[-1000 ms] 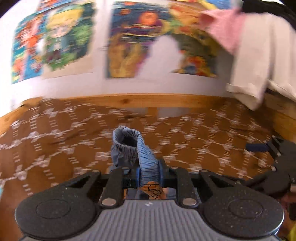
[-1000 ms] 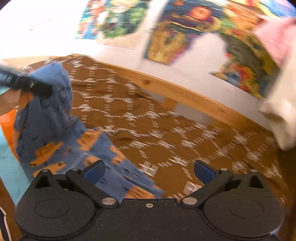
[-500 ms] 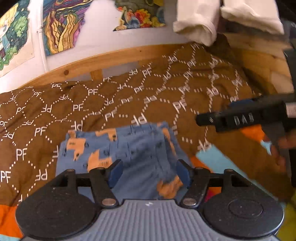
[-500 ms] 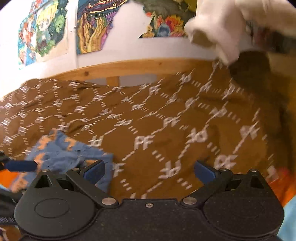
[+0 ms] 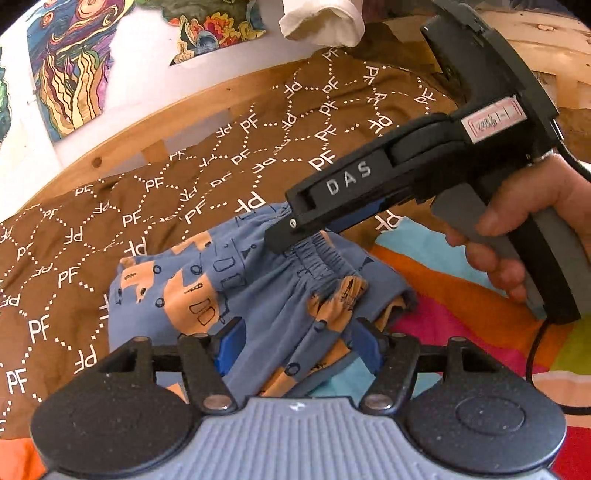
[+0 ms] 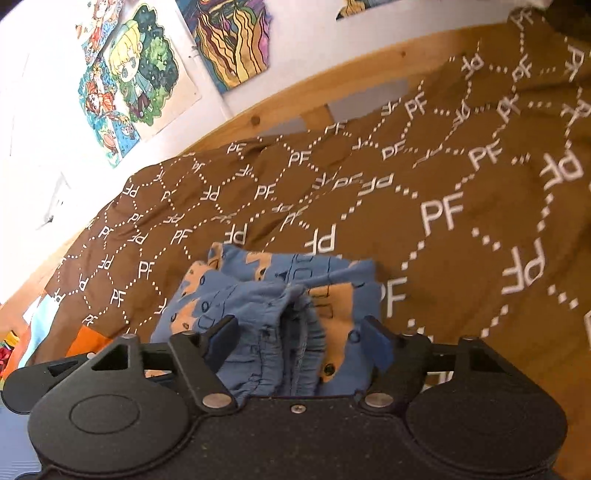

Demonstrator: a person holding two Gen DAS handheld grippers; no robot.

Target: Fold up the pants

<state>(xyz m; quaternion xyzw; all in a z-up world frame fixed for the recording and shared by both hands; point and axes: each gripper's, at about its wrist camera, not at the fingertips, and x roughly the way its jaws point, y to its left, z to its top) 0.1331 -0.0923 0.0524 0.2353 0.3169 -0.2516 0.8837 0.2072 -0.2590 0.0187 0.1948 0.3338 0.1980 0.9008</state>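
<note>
Small blue pants (image 5: 236, 291) with orange prints lie bunched on the brown "PF" blanket (image 5: 155, 192). My left gripper (image 5: 295, 343) is open, its blue pads on either side of the near part of the pants. The right gripper shows in the left wrist view (image 5: 284, 236), coming in from the right with its tips on the gathered waistband. In the right wrist view the right gripper (image 6: 299, 343) is open and the waistband of the pants (image 6: 280, 306) lies bunched between its fingers.
A wooden bed rail (image 5: 184, 122) runs behind the blanket, with posters on the white wall (image 6: 140, 70). A colourful striped cover (image 5: 461, 306) lies at the right. White cloth (image 5: 321, 18) hangs at the top. A hand (image 5: 535, 218) grips the right tool.
The left gripper has let go of the pants, which now lie on the blanket. Both grippers have come down low over them; the right one has moved onto the waistband.
</note>
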